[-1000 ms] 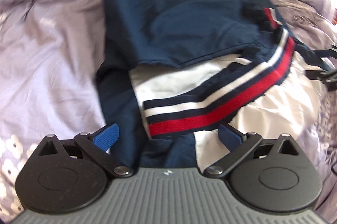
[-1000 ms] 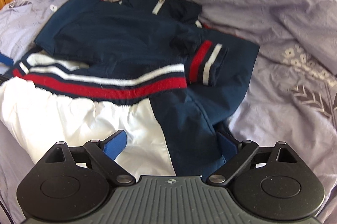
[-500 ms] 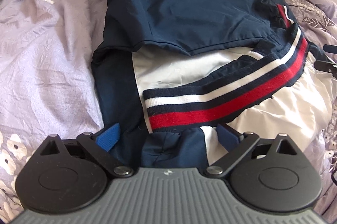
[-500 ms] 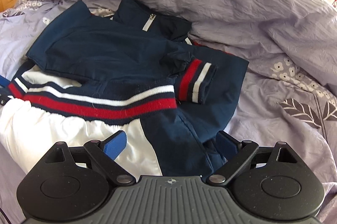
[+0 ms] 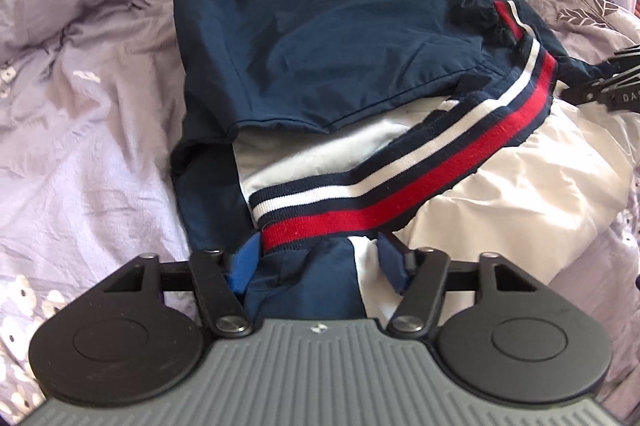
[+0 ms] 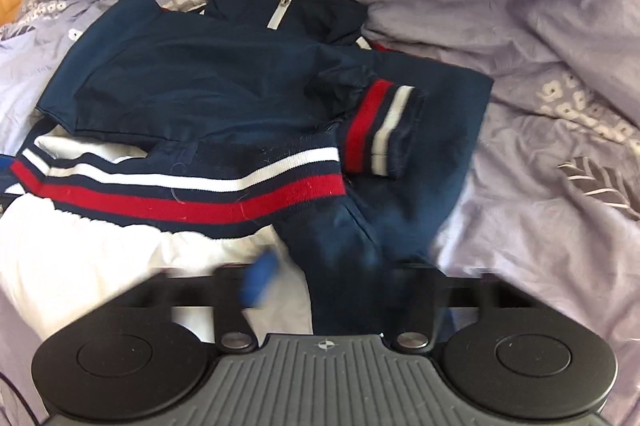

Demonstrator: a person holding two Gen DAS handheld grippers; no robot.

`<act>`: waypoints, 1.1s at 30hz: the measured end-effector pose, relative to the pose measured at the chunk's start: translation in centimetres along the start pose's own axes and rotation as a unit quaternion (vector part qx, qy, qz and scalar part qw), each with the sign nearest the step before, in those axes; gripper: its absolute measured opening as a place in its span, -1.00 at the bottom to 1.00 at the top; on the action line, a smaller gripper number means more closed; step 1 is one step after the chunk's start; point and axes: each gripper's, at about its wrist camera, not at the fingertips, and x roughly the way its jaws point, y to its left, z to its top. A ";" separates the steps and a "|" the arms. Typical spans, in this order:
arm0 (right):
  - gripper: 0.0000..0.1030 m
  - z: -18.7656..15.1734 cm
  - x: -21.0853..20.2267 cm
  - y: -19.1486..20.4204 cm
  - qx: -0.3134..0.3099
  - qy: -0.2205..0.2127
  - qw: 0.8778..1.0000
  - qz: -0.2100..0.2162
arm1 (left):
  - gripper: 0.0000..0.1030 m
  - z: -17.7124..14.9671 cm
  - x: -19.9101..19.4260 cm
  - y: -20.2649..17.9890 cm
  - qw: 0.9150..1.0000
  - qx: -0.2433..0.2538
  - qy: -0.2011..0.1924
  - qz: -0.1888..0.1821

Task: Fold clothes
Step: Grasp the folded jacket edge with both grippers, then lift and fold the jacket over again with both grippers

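While both grippers' jaws are closing over the jacket's (image 5: 320, 65) near edge, the left gripper (image 5: 320, 258) half spread and the right gripper (image 6: 340, 282) blurred and nearly pinching, either may catch one layer only; the slippery white lining (image 5: 500, 193) would then slide loose.

Your right gripper (image 6: 324, 278) is smeared by blur as its jaws close; whether they pinch the jacket (image 6: 224, 93) is unclear.

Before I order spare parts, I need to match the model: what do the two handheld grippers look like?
Both match. The left gripper has a grey ribbed body with a small emblem, two round black discs at the sides, black link arms on silver pivot screws, and blue finger pads. The right gripper has the same build, blurred at the fingers. No cables or sleeves show.
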 end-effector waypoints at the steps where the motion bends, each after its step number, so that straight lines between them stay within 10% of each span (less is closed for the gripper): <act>1: -0.53 0.0 -0.6 -0.1 0.004 -0.002 1.000 0.003 | 0.02 0.1 -0.4 0.1 1.000 -0.010 -0.005 0.003; 9: -0.82 0.4 -5.2 -0.1 0.019 -0.039 0.999 0.012 | -0.33 1.4 -2.9 0.9 0.994 -0.098 -0.032 0.017; 18: -0.83 4.5 -8.1 -2.7 0.050 -0.144 0.988 -0.023 | -0.30 10.9 -5.3 1.2 0.988 -0.044 -0.142 0.048; 22: -0.82 7.4 -5.8 -4.9 0.052 -0.180 0.980 -0.060 | -0.17 17.3 -1.9 2.0 0.983 -0.042 -0.166 0.061; 26: -0.79 9.4 -0.4 -7.1 0.058 -0.192 0.976 -0.084 | -0.13 20.1 5.2 1.1 0.977 0.011 -0.145 0.154; 30: -0.07 9.5 7.5 -8.2 0.071 -0.111 0.986 -0.103 | -0.11 19.3 11.9 2.6 0.985 -0.015 -0.059 0.162; 33: 0.10 8.9 9.7 -8.2 0.070 -0.090 0.987 -0.115 | -0.08 18.0 12.7 4.8 0.987 -0.082 -0.040 0.129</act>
